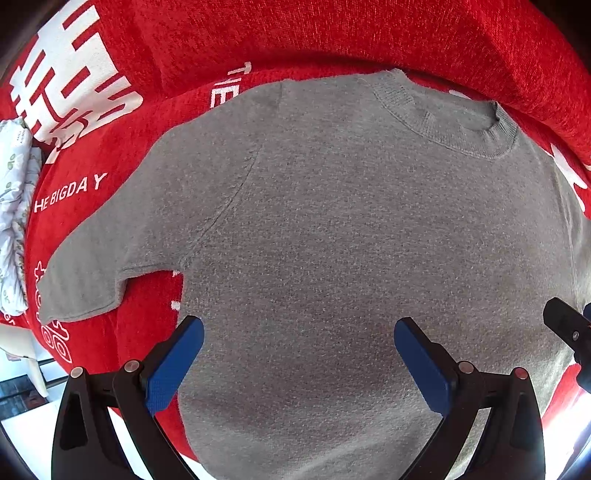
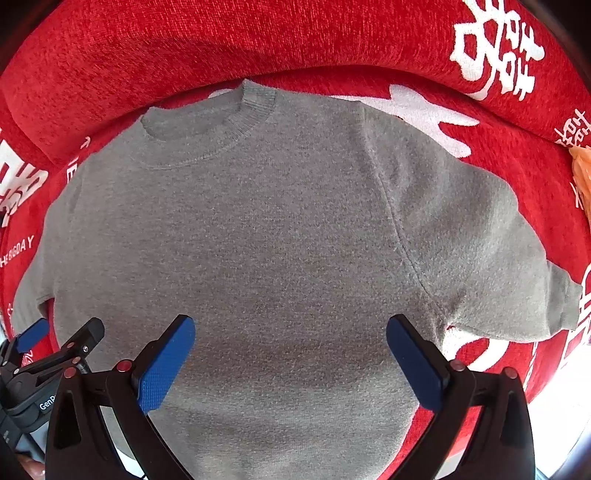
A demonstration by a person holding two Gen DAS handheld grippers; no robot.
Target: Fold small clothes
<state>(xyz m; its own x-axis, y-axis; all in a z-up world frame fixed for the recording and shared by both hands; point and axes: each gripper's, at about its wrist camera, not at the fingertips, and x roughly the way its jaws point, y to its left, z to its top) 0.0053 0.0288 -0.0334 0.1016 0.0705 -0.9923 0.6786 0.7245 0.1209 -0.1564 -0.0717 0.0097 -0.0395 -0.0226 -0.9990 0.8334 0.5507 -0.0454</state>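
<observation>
Red lettered blanket under a flat grey sweater, both hand-held grippers wide open above it.

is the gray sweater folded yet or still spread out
Spread out. The gray sweater lies flat on the red cover, both short sleeves out to the sides, collar showing.

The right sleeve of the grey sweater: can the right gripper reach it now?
Probably yes. The sleeve lies flat and uncovered on the red cover, and the right gripper has open jaws.
</observation>
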